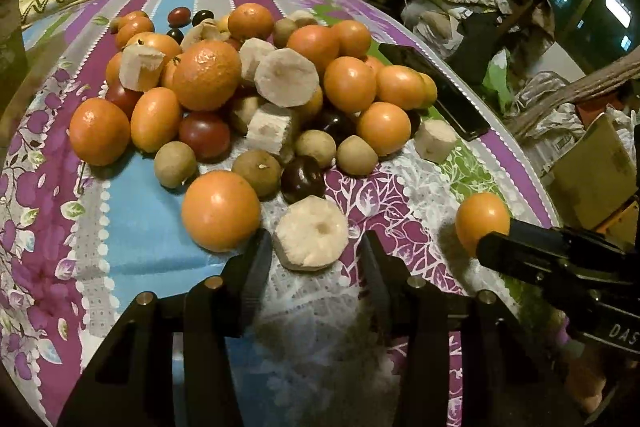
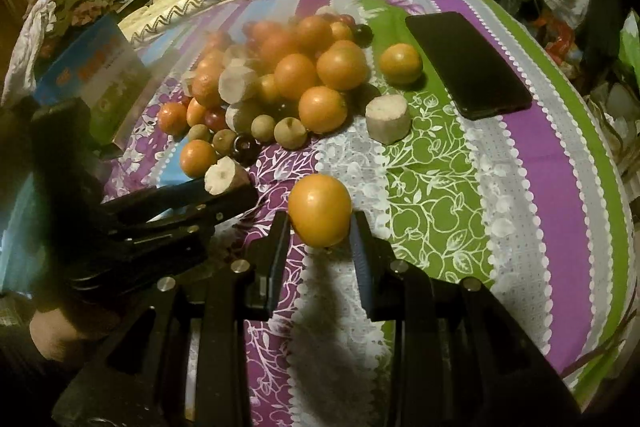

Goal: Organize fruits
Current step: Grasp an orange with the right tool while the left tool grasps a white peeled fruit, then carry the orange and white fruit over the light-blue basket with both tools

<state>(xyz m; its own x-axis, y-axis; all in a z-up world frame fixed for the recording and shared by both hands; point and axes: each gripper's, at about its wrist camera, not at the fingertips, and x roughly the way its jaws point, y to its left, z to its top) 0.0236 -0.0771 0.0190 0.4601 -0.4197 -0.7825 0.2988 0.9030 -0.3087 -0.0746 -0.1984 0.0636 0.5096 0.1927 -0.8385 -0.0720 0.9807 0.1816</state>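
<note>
Two grippers work a heap of mixed fruit (image 1: pixel 224 95) on a patterned bedspread (image 2: pixel 460 187). The right gripper (image 2: pixel 320 227) pinches an orange fruit (image 2: pixel 320 209) across its middle, clear of the heap. The left gripper (image 1: pixel 316 251) has its jaws drawn in around a pale cut chunk (image 1: pixel 311 235) at the heap's near edge; whether they touch cannot be told. The round fruit looks smooth and prone to rolling; the chunk seems firm, best taken by its sides. Fruit deeper in the heap is hidden.
</note>
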